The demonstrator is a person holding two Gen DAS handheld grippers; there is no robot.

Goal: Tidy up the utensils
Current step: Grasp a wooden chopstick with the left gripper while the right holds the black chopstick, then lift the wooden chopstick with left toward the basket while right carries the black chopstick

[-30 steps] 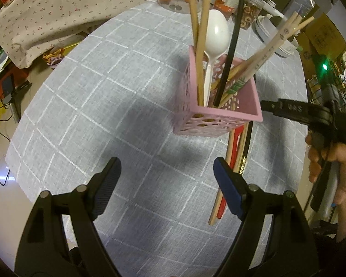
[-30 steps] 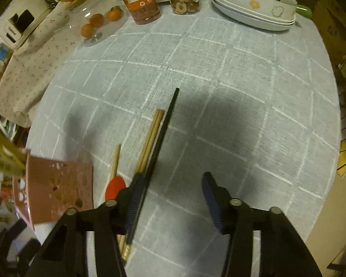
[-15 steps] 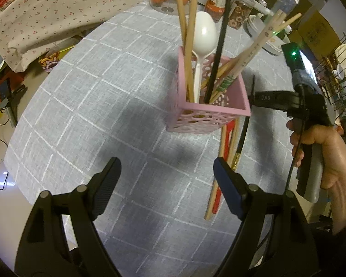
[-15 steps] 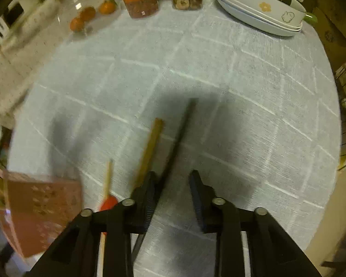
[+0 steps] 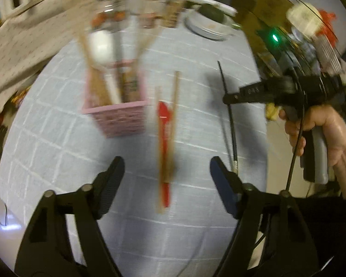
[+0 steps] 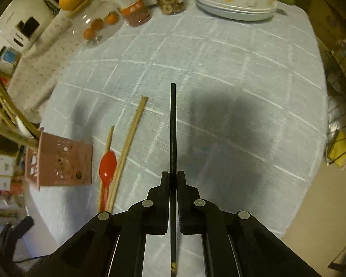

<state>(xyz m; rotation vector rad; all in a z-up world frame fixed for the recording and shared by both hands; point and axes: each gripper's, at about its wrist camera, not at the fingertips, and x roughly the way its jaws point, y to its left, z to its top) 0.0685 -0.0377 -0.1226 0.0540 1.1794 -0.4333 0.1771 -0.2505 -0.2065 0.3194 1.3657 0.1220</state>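
Most of the job looks done: the pink holder [image 5: 117, 117], left of centre in the left wrist view, already bristles with chopsticks and a white spoon. The right gripper [image 6: 173, 177] has just closed its fingers on a black chopstick [image 6: 173, 127], carried clear of the cloth. A red spoon [image 5: 165, 143] and wooden chopsticks [image 5: 174, 106] lie loose just right of the holder, ahead of the left gripper [image 5: 166, 173], whose fingers are spread and empty. The bench [image 6: 230, 73] wears a pale grid cloth; jars, stacked dishes and oranges crowd its upper edge, with clutter beyond.
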